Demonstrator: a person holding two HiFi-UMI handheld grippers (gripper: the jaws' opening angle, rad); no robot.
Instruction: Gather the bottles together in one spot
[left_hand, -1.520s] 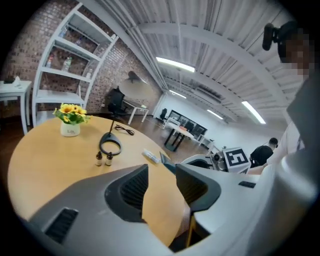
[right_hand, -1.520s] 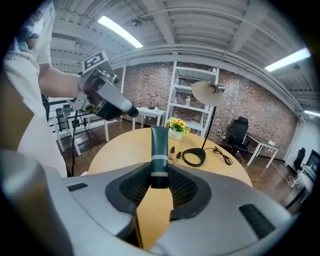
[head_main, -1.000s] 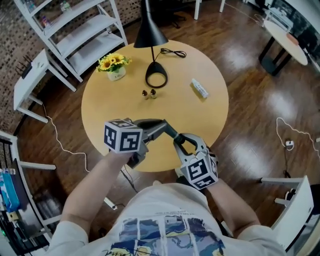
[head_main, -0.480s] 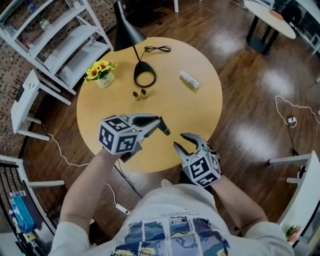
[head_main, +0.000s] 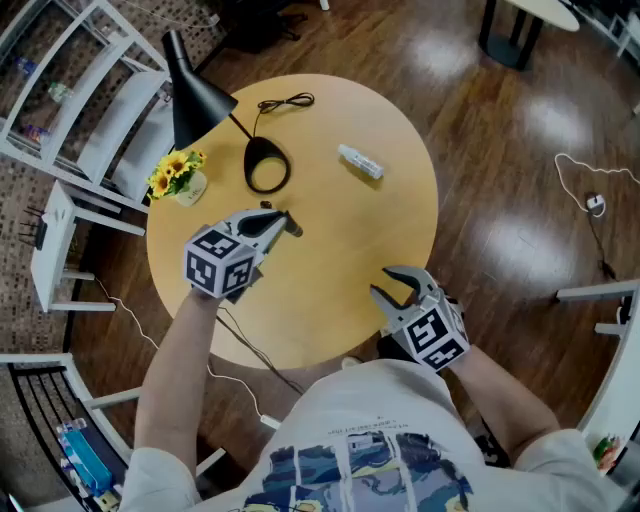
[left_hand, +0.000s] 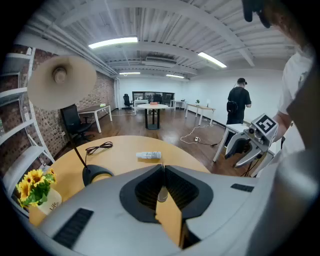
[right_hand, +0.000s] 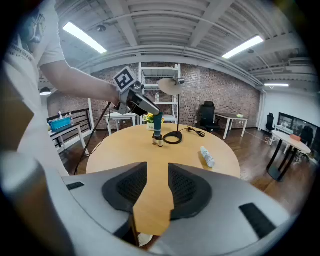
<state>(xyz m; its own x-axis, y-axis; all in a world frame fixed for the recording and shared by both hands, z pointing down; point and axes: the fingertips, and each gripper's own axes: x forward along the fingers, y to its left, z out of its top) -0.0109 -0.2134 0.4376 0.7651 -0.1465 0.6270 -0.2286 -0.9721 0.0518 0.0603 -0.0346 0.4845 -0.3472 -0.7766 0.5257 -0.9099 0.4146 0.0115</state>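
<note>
At the desk's left, beside the lamp, the left gripper has its jaws pressed together, its tip just above two small bottles standing side by side. A third bottle lies further right, well apart from them. The right gripper hangs over the near edge, its jaws spread after just opening, with nothing between them.

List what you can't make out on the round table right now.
Two small bottles: in the head view the left hand-held gripper largely hides them; tiny in the right gripper view.
Whether that hand-held gripper touches them: too far off to tell.
Label on the clear bottle: too small in every view.
</note>
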